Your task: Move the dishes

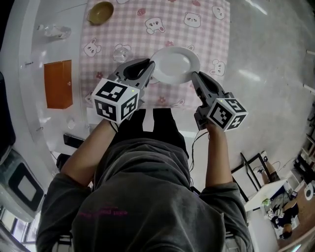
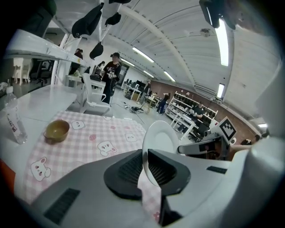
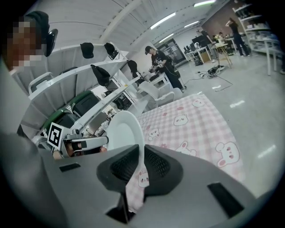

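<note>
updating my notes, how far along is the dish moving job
No dish looks clearly finished yet. In hand: the white plate, gripped at opposite rims by the left gripper and right gripper above the checked cloth; whether it touches the cloth is unclear. Left: the brown bowl at the cloth's far end, ungripped.

No legible text or numbers.

Head view: overhead, looking steeply down past the person's torso onto the pink bear-print tablecloth point(image 1: 147, 39).
Left gripper view: low, close behind its own jaws, facing the right gripper point(image 2: 181, 149).
Right gripper view: mirrored, facing the left gripper point(image 3: 105, 141).
All three share the white plate point(image 1: 174, 65) and the cloth.
</note>
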### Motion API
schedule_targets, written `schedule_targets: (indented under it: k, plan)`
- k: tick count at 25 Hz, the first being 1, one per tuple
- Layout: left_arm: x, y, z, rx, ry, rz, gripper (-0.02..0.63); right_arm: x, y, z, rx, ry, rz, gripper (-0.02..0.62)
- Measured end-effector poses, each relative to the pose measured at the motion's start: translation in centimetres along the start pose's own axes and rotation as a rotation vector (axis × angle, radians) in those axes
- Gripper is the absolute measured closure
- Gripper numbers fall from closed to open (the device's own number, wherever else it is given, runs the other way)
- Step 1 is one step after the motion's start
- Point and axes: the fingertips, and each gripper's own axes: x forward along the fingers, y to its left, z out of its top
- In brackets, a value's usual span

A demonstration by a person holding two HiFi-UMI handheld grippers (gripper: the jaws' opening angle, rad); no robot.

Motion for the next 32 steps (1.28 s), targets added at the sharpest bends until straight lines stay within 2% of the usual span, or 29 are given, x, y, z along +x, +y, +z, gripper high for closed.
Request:
schedule_targets:
  k: [17,32]
  plan:
    - [4.7,2.7,-9.6,-0.084,0.217,0.005,0.566,3.0,-4.9,-8.6,0.150,0.167,-0.039,0.554]
    - [7.8,4.7,-15.5,-0.163,0.369,0.013,0.561,5.1,-7.9,-13.0,0.233,0.286,-0.058,0.558]
